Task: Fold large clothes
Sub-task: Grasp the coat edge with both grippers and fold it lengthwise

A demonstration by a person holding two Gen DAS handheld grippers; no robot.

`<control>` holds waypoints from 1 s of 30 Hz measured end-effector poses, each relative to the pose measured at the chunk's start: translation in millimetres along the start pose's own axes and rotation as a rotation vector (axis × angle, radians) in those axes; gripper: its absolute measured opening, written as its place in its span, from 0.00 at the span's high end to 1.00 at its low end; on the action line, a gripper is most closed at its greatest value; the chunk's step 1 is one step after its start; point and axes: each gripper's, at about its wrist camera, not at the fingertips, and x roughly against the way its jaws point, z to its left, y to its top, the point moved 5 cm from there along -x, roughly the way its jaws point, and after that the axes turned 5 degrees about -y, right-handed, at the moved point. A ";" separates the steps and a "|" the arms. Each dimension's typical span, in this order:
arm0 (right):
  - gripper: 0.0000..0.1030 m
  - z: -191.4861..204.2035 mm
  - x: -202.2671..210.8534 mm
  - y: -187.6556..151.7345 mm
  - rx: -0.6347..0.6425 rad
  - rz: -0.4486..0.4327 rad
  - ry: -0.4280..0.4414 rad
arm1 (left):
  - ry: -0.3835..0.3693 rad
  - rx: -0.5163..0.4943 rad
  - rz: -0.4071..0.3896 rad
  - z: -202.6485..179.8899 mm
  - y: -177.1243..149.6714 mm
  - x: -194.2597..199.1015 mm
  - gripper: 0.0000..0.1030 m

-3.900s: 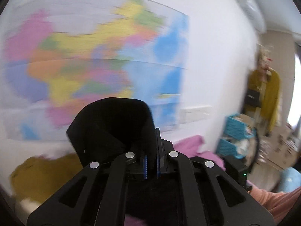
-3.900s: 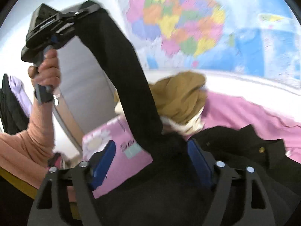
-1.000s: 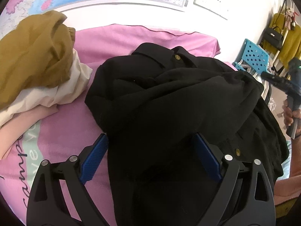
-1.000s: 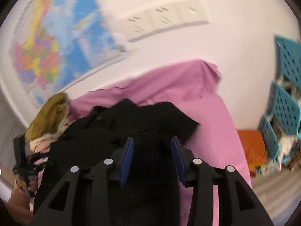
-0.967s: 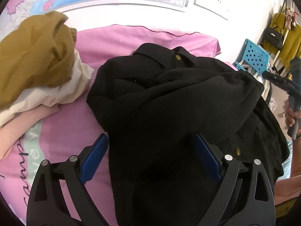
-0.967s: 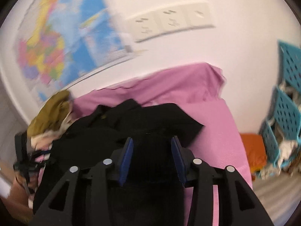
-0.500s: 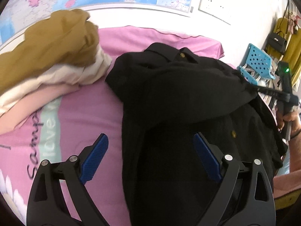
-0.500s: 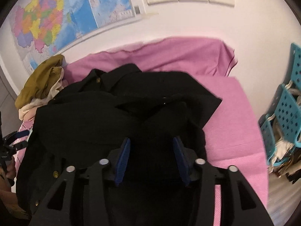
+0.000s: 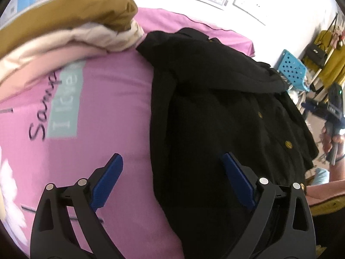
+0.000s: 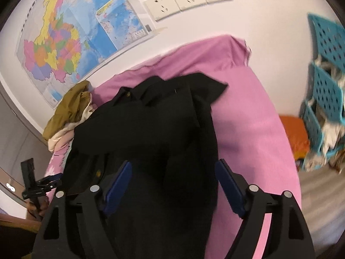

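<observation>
The step in hand looked like letting go after laying the sleeves across the body of the black, thick-woven button-front coat (image 9: 215, 108), then squaring it for the next fold. To do that well, both tongs should probably lift clear without dragging the cloth, then take hold again low at the hem, evenly on both sides, so the heavy fabric doubles over flat.

The left tongs (image 9: 172, 179) were released, their blue pads spread wide. The pink printed bed sheet (image 9: 97, 118) lay under the left pad and the coat's long straight edge ran between the pads, untouched by either. Ahead and to the left of them sat a soft heap of other clothes, mustard over cream and pale pink (image 9: 71, 19), its edge just beside the coat's collar.

The right tongs (image 10: 172, 183) were opening, the coat's dark cloth lying between the pads, apparently no longer pinched. Ahead of them the coat lay in matte, bulky folds with small brass buttons (image 10: 128, 95) near the collar. To their right the sheet was bare and smooth.
</observation>
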 end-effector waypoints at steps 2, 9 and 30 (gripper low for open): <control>0.19 -7.5 4.8 -16.0 -0.025 0.022 0.007 | -0.022 0.005 0.013 -3.6 -8.3 0.9 0.10; 0.19 -26.0 18.1 -63.1 -0.112 0.068 0.083 | -0.080 0.033 0.034 -11.1 -28.1 6.4 0.09; 0.18 -9.9 11.2 -81.3 -0.082 0.078 0.240 | -0.511 0.154 0.124 -60.4 -56.2 -0.2 0.05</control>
